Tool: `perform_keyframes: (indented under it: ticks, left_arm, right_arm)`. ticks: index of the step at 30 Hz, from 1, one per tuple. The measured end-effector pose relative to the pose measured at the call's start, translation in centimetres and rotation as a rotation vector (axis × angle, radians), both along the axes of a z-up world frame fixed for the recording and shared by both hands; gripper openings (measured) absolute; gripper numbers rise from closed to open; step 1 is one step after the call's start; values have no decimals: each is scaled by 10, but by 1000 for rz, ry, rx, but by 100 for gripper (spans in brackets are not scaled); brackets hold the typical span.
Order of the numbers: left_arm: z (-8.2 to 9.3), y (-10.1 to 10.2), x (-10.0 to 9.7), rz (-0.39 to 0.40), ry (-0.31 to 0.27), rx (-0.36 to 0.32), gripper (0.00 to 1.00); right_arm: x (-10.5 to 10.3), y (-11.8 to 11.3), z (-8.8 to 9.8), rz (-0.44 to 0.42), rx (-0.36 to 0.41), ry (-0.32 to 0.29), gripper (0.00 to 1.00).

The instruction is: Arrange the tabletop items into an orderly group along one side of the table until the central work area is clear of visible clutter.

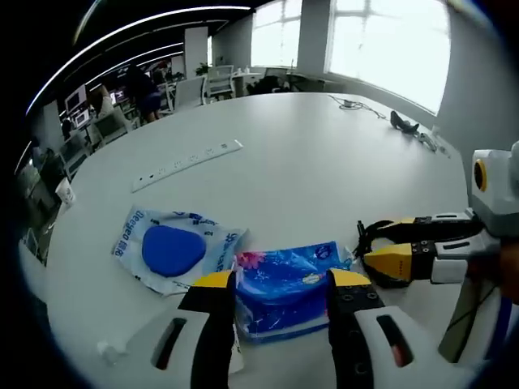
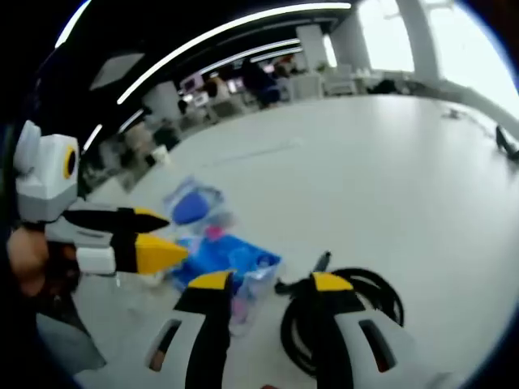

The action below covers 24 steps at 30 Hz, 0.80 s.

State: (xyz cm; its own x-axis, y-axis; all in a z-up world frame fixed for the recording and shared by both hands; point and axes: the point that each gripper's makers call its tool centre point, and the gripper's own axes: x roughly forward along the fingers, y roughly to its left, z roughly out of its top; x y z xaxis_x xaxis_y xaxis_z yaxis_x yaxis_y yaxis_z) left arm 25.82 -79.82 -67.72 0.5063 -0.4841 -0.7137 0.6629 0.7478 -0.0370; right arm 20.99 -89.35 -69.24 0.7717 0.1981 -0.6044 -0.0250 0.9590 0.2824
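Between the jaws of my left gripper (image 1: 280,282) sits a blue tissue pack (image 1: 284,288); both yellow tips press its sides, so I am grasping it. Under everything is the big white table (image 1: 324,162). Left of this pack, almost touching it, lies a white packet with a blue oval (image 1: 174,250). My right gripper (image 2: 263,284) is released, its jaws apart above the table, with the coiled black cable (image 2: 357,304) just beside its right tip. Far behind, a white power strip (image 1: 186,164) lies flat.
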Motion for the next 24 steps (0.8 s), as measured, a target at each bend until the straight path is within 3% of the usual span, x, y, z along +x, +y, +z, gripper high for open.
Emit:
perform_keyframes:
  ticks: [6, 11, 13, 16, 21, 24]
  left_arm:
    - [-11, 5, 3, 1, 13, 35, 50]
    - [-14, 1, 9, -6, 30, 17, 46]
    - [-23, -1, 7, -29, 74, 38, 44]
    - [-22, -4, 12, -28, 62, 37, 43]
    - [-23, -4, 14, -17, 71, 31, 32]
    - [-27, 0, 12, -21, 76, 57, 23]
  right_arm:
    - [-1, 16, -13, 28, 8, 34, 34]
    - [2, 19, -22, 30, 14, 59, 33]
    - [3, 19, -25, 29, 15, 68, 32]
    - [4, 19, -29, 25, 20, 82, 29]
    - [5, 19, -37, 27, 33, 102, 15]
    - [7, 22, -39, 31, 50, 102, 13]
